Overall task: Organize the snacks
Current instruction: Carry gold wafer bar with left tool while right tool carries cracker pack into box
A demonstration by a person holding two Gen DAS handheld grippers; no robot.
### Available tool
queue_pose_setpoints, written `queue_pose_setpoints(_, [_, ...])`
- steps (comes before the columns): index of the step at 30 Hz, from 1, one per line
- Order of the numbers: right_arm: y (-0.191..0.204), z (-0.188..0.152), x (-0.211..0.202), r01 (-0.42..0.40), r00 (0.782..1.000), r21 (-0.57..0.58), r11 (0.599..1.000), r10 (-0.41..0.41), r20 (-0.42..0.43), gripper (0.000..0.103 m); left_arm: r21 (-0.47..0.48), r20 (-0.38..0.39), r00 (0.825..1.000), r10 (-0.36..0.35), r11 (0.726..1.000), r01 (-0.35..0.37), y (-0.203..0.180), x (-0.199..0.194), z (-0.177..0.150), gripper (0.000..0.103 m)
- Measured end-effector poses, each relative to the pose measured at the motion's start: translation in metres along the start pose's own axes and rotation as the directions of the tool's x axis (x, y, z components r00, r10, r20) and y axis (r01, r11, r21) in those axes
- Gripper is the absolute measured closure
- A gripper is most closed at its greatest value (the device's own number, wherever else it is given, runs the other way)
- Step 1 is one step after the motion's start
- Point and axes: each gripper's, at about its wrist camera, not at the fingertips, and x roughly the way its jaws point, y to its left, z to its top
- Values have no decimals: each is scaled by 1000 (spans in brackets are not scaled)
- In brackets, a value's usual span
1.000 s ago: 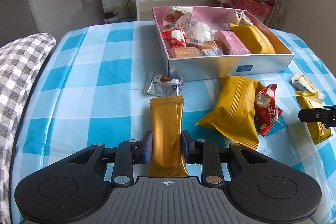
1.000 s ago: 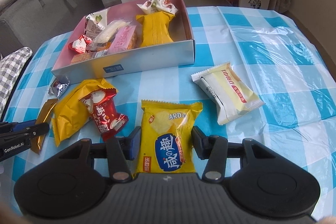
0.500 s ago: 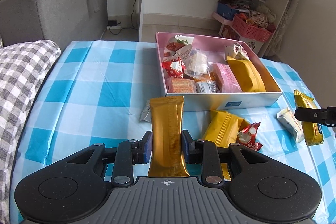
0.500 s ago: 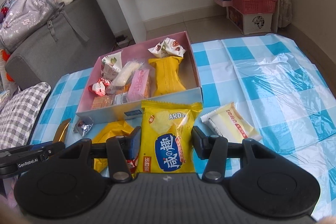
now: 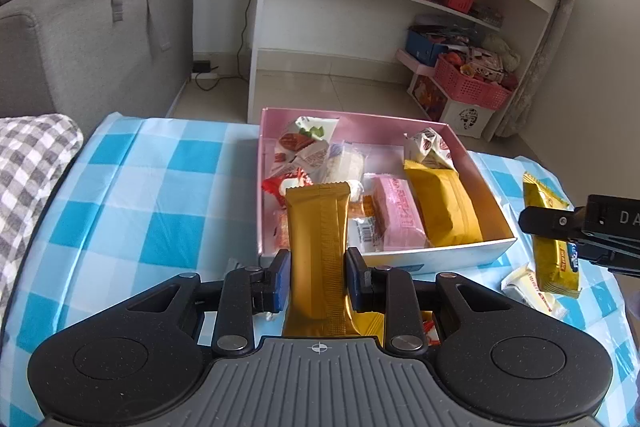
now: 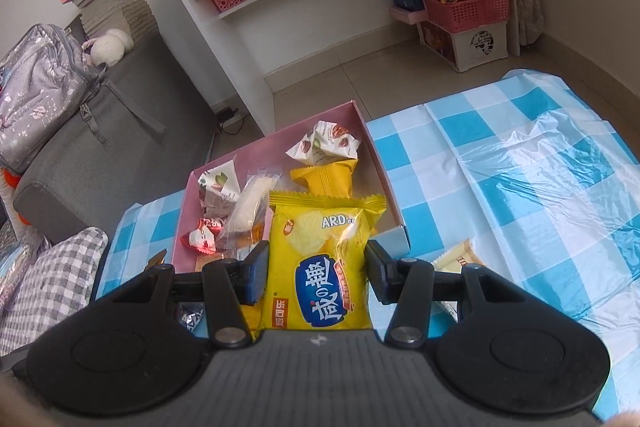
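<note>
My left tool (image 5: 316,279) pinches gold bar (image 5: 318,247), right tool (image 6: 316,277) pinches yellow chip bag (image 6: 320,267); box (image 5: 460,257) part-filled w/ snacks; cream packet (image 5: 528,289) left on table (image 5: 132,187).

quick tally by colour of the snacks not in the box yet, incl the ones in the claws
gold or yellow: 3 (gold bar in left claw, yellow chip bag in right claw, yellow pack mostly hidden)
cream: 1, cream pack
red: 1, red pack, barely showing
silver: 1, silver pack
total: 6
</note>
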Motion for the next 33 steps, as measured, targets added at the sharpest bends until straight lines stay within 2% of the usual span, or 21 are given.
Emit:
queue_pose_setpoints(3, [3,9,17,-25,1000,32,999,25,-18,57,26,-2,1000,-18,999,18,-10,15,10,77])
queue_pose_setpoints(15, [26,45,85,-60,997,-69,996,57,-43,57,31,-48,998,-27,999,29,-16,72,31,77])
queue_pose_setpoints(29, [52,60,113,-41,999,-230,972,32,-42,56,57,-59,998,-21,998,24,-13,89,33,76])
queue_pose_setpoints(32, [53,61,112,-41,999,-231,972,33,-37,52,121,-41,999,-6,993,10,-19,86,33,72])
queue_pose_setpoints(33, [53,61,110,-47,999,-232,972,41,-33,44,140,-41,999,-4,990,9,-22,85,33,70])
